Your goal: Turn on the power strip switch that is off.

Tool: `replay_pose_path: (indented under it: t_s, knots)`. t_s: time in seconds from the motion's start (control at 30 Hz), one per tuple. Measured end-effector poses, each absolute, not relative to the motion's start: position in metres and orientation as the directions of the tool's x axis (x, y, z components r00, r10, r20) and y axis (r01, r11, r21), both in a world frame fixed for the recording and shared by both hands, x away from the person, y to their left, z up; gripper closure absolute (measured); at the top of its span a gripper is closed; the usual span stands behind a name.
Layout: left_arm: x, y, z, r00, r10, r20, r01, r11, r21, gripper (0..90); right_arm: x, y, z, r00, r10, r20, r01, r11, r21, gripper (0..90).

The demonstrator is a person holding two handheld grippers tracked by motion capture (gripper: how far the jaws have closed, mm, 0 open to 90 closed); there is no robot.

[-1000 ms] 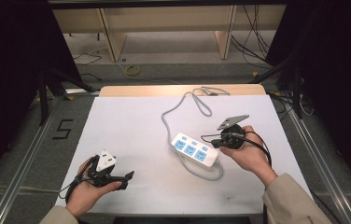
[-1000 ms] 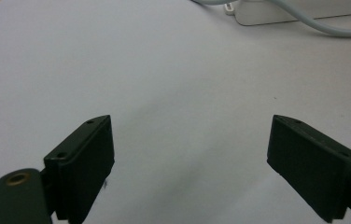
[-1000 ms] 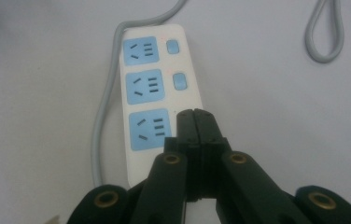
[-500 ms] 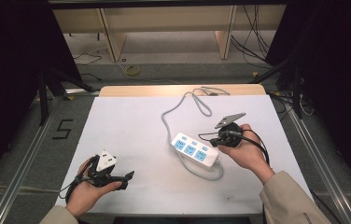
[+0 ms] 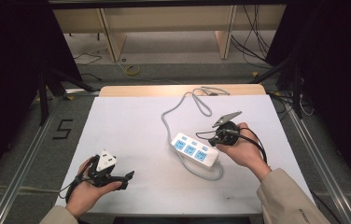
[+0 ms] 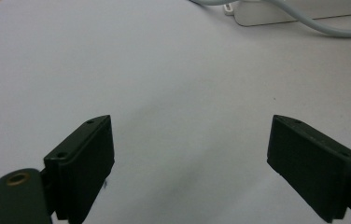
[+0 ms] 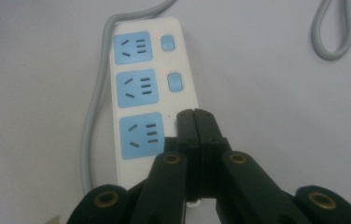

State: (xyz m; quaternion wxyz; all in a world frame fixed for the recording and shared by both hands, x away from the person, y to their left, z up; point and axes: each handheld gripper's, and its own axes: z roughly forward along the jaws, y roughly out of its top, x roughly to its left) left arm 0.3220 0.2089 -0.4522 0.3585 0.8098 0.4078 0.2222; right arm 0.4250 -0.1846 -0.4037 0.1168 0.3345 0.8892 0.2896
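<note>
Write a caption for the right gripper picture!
Right gripper, jaws shut, over the power strip switch.

White three-socket power strip (image 5: 195, 150) flat on table, grey cord looped.

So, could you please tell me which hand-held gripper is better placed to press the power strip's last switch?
Right. The right hand-held gripper has its jaws shut and sits over the power strip, at its nearest switch. The left hand-held gripper is open over bare table, well away.

High view looking forward and down over the white desk (image 5: 131, 135), both gripper views close above it, all sharing the white three-socket power strip (image 5: 195, 149) (image 7: 145, 93) (image 6: 276, 14).
</note>
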Motion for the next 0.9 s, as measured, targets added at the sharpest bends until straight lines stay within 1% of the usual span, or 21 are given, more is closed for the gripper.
replay_pose_path:
  t_s: [0.9]
  knots:
    - [0.322, 0.209, -0.452, 0.57, 0.819, 0.07, 0.499, -0.413, 0.762, 14.5, 0.436, -0.174, -0.409, -0.755, 0.656, -0.006, 0.542, 0.628, 0.558, 90.0]
